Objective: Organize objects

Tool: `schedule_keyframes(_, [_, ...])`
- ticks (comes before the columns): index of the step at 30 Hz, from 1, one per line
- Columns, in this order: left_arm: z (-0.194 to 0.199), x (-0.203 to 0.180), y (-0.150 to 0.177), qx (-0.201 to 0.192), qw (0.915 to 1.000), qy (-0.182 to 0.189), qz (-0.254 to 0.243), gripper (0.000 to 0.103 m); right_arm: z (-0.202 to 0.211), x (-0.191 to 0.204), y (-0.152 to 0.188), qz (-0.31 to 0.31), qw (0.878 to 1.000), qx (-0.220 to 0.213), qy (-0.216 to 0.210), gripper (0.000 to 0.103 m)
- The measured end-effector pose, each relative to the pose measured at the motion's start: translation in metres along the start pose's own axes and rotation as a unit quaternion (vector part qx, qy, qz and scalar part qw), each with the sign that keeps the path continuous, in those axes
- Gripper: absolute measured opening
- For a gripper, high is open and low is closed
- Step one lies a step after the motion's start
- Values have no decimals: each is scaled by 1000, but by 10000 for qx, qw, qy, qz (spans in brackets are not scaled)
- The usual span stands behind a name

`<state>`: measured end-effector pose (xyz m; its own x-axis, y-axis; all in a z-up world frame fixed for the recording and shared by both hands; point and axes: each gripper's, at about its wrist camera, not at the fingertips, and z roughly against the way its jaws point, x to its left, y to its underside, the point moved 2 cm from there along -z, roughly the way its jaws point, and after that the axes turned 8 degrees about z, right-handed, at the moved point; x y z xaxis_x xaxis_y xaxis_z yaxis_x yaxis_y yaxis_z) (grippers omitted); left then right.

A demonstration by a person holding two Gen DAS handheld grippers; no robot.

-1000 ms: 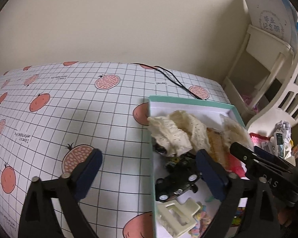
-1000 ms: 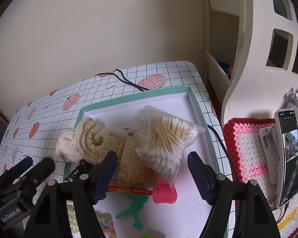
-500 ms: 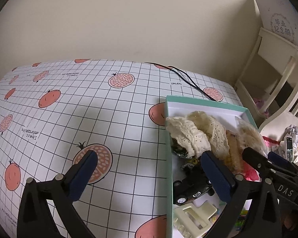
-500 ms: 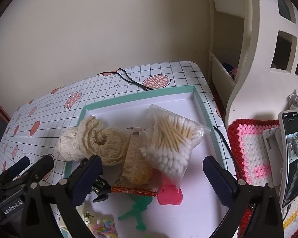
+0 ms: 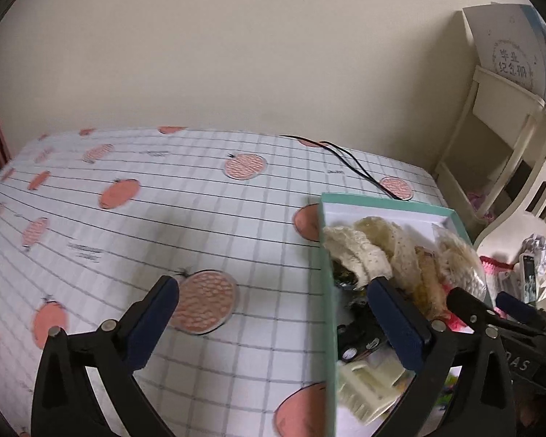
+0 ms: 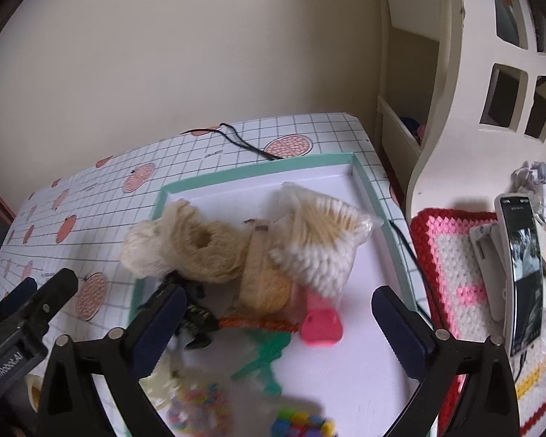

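Now, status at this moment:
Tray: shallow white cardboard tray w/ teal rim sits on the grid-print bench cloth w/ pink fruit motifs, at its right end near the wall.
Contents: cream lace fabric bundle at tray's left edge, overhanging the rim; clear bag of cotton swabs just beside it; pink plastic piece, green plastic figure, orange cord, black toy car, cream hair claw clip, coloured bits blurred at the near end.
Left gripper: released, jaws wide, nothing between them; hovers over tray's left rim, one finger over bare cloth, the other over the car.
Right gripper: also released, empty; hangs above tray's near half.
Change vs 1 s ago: right gripper's jaws spread clearly wider and sit further back from the swab bag; left view has swung left, more bare cloth in sight, tray now at frame's right.
Meaning: both grippers back off w/o a load; objs all lie in the tray in a loose pile. Fits either gathering done, or a sort out of the tray pending – can't tell which.
Side clutter: phone on stand on a pink-white crochet mat, off bench.
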<state>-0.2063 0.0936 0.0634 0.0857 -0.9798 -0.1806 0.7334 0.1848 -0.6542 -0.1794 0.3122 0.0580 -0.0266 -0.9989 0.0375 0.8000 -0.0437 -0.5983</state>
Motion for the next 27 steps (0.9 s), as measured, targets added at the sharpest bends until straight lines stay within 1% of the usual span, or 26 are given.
schedule_keyframes(3, [15, 8, 1, -19, 10000, 13, 1, 103, 16, 10, 5, 196, 9997, -12, 132, 103])
schedule_keyframes(7, [38, 16, 5, -97, 9999, -100, -25, 103, 37, 20, 19, 207, 9996, 4, 202, 103])
schedule_keyframes(11, [60, 24, 13, -131, 9999, -38, 24, 103, 56, 31, 35, 285, 9992, -44, 259, 103])
schedule_keyframes(18, [93, 38, 29, -204, 9997, 13, 92, 103, 83, 45, 59, 88, 9998, -141, 97, 103])
schedule_keyframes(20, [104, 42, 37, -281, 9995, 59, 98, 103, 89, 48, 66, 51, 9998, -183, 72, 103])
schedule_keyframes(24, [116, 48, 52, -350, 9994, -62, -42, 103, 100, 53, 81, 34, 9996, -256, 75, 103])
schedule_keyframes(27, [122, 54, 64, -328, 9995, -8, -30, 103, 105, 57, 94, 19, 9996, -287, 48, 103])
